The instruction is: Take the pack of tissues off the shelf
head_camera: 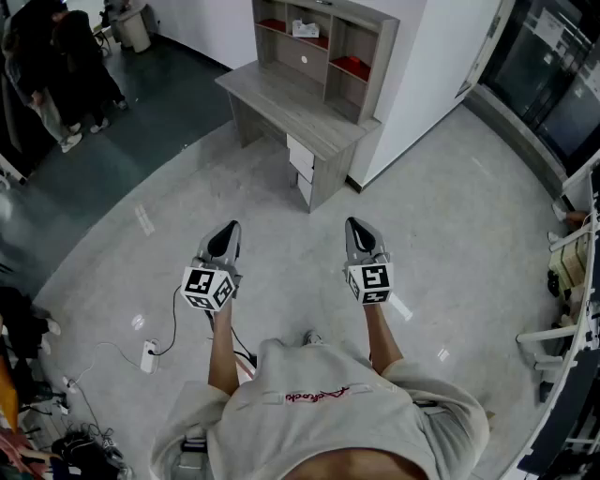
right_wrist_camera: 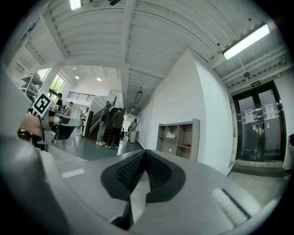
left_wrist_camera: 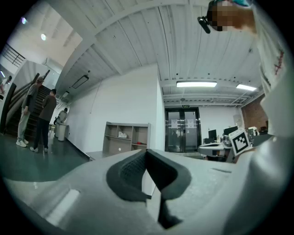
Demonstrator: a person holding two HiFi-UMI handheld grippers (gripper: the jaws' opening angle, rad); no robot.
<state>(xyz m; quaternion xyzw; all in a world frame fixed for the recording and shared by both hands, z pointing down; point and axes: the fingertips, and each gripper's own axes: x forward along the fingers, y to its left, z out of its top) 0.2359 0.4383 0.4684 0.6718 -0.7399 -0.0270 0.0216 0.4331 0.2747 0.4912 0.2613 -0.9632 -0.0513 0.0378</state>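
Observation:
The pack of tissues (head_camera: 305, 29) is small and white and lies in an upper middle compartment of the grey shelf unit (head_camera: 366, 66), which stands on a desk far ahead of me. It also shows faintly as the tissue pack (left_wrist_camera: 122, 135) in the left gripper view and the tissue pack (right_wrist_camera: 171, 135) in the right gripper view. My left gripper (head_camera: 232, 226) and right gripper (head_camera: 353, 223) are held side by side over the floor, well short of the desk. Both point toward the shelf. Each has its jaws together with nothing between them.
The grey desk (head_camera: 281, 103) has white drawers (head_camera: 302, 161) beneath it. Red items (head_camera: 352, 67) lie in other shelf compartments. People (head_camera: 56, 66) stand at the far left. A power strip with cables (head_camera: 148, 354) lies on the floor at my left. Glass doors (left_wrist_camera: 183, 129) are to the right.

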